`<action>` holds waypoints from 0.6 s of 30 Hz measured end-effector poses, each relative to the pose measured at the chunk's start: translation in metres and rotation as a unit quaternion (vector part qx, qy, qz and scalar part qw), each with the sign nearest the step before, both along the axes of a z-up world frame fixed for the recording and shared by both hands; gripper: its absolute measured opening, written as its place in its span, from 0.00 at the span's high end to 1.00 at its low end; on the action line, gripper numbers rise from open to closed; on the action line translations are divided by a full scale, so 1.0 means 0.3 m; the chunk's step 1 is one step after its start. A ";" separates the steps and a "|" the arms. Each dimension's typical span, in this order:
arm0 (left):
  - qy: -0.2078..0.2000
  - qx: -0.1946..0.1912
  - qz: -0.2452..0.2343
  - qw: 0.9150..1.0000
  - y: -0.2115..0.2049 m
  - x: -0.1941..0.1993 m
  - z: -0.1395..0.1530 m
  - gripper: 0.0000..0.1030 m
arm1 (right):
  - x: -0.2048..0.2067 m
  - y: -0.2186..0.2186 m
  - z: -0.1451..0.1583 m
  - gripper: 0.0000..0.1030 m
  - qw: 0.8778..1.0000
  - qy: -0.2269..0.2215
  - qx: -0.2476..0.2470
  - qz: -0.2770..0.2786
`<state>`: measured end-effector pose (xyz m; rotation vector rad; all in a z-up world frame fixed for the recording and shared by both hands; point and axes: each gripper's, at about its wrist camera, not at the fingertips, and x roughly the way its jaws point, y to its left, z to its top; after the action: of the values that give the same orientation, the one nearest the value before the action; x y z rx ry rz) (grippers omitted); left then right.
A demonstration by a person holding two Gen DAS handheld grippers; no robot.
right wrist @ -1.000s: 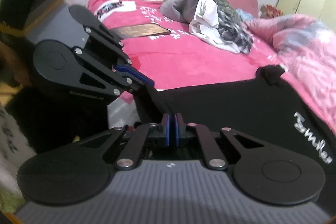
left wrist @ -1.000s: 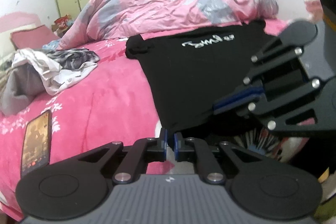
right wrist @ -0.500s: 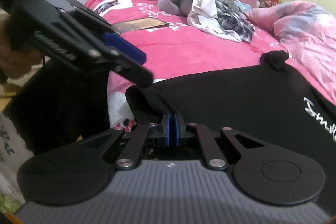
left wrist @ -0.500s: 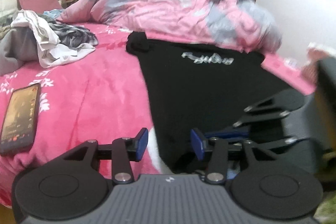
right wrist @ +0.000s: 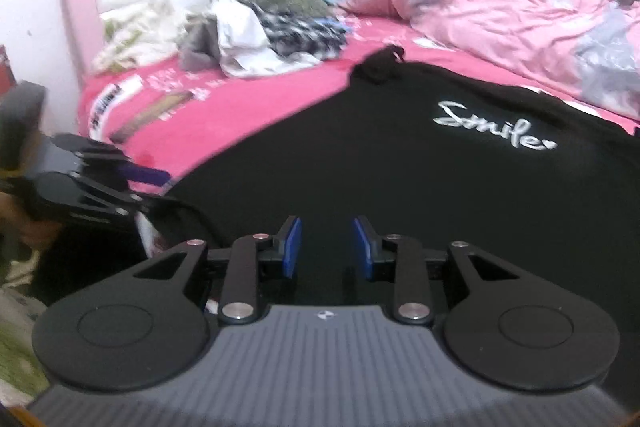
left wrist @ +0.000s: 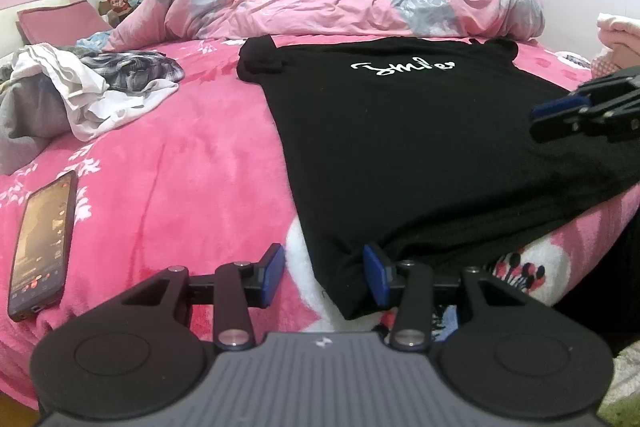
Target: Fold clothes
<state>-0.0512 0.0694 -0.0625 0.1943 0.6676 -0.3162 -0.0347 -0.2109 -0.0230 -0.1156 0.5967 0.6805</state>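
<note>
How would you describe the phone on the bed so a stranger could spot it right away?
Start from the bright pink bedspread. Left of the black T-shirt, near the bed's front edge, lies the phone, flat with its screen lit. Unlike the crumpled clothes pile beyond it, it is a slim, dark, hard rectangle.

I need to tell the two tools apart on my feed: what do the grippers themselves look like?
Both look alike. The left gripper has a grey ribbed body, two round black discs, black linkage arms with silver pins, and blue pads on its fingers. The right gripper is built the same, with a small white logo on its body. No cables or sleeves show.
</note>
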 end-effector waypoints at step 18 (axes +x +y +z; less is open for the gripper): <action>-0.010 0.014 -0.020 1.000 0.004 -0.024 -0.006 0.53 | 0.063 0.157 -0.070 1.00 0.993 -0.050 -0.108 -0.025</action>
<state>-0.0586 0.0707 -0.0642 0.2374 0.6495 -0.3425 -0.0160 -0.1639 -0.0441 -0.3343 0.5732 0.5574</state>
